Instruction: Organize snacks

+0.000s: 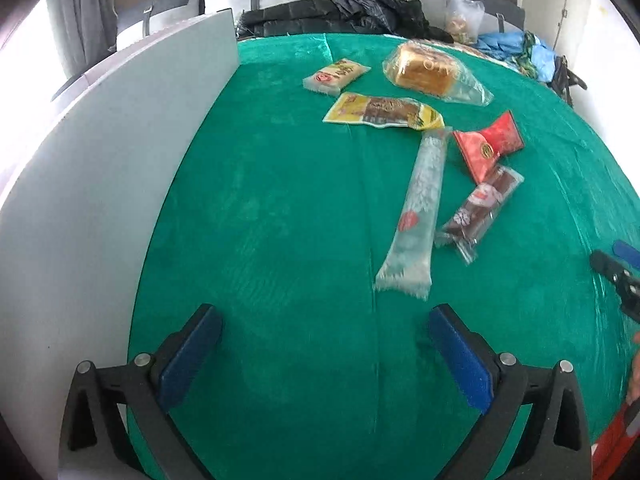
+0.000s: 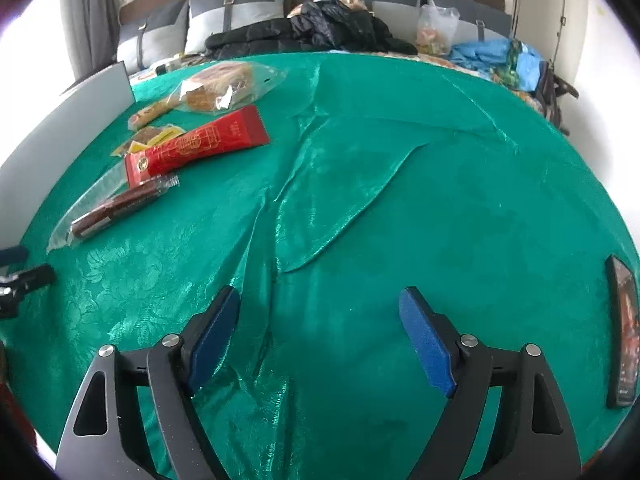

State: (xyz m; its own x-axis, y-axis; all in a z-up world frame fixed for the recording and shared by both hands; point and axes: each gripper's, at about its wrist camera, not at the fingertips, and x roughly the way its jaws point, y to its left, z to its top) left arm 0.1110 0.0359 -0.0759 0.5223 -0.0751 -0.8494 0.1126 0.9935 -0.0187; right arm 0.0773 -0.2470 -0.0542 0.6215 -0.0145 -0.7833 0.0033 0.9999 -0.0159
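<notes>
On the green satin cloth (image 1: 280, 220): clear-wrapped bread loaf (image 1: 424, 70), long clear sleeve (image 1: 416, 208) nearer; left claw (image 1: 324, 322) and right claw (image 2: 320, 302) both spread, empty

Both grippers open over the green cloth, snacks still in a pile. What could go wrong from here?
1. The cloth is wrinkled and slippery-looking; a low pass by the right gripper could snag a fold and drag the snacks.
2. The long clear pack, brown bar and red pack lie close together or overlapping; the left gripper may pinch two at once.
3. The bread bag is soft; a hard squeeze could crush it.
</notes>
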